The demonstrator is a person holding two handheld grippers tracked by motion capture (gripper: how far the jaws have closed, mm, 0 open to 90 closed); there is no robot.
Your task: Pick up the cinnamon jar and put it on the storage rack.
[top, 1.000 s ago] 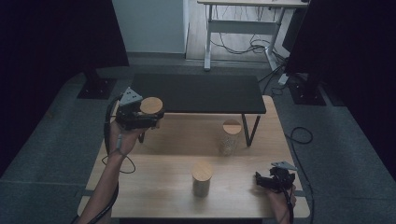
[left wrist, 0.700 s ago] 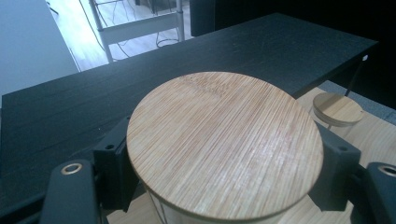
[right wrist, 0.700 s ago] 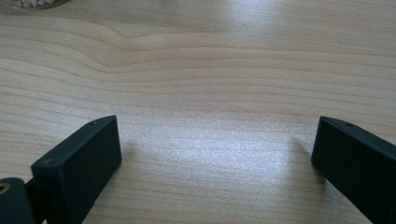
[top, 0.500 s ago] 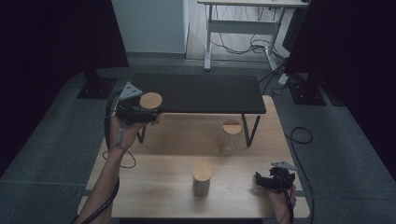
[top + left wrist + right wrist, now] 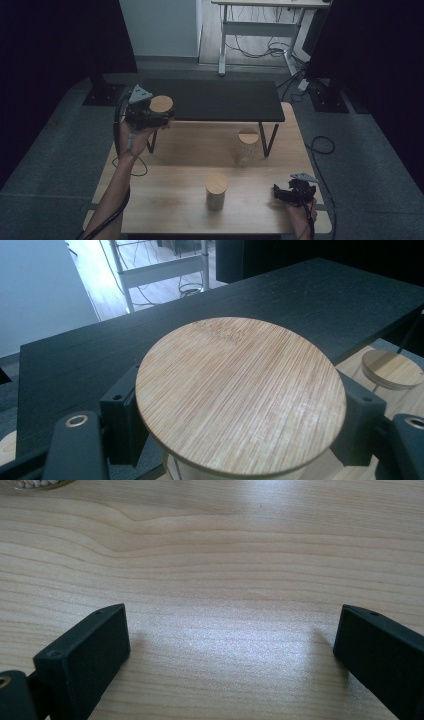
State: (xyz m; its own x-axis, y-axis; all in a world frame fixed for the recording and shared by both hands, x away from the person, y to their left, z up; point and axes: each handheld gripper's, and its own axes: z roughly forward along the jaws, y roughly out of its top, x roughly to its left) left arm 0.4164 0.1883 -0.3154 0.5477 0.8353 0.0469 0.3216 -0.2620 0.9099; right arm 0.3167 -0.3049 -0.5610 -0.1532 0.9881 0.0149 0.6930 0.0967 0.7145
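Jar with the bamboo lid sits pinched in my left gripper, held up at the near left edge of the black shelf, my forearm reaching up from below. My right gripper rests spread on the wooden table near its right edge, bare wood ahead.

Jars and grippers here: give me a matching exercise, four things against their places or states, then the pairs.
Things:
1. held jar
2. middle jar
3. far jar
4. right gripper

States:
A. open, low over the wooden table
B. beside the black shelf's leg
C. clamped in the left gripper
D. alone near the table's front

Pairs: 1-C, 2-D, 3-B, 4-A
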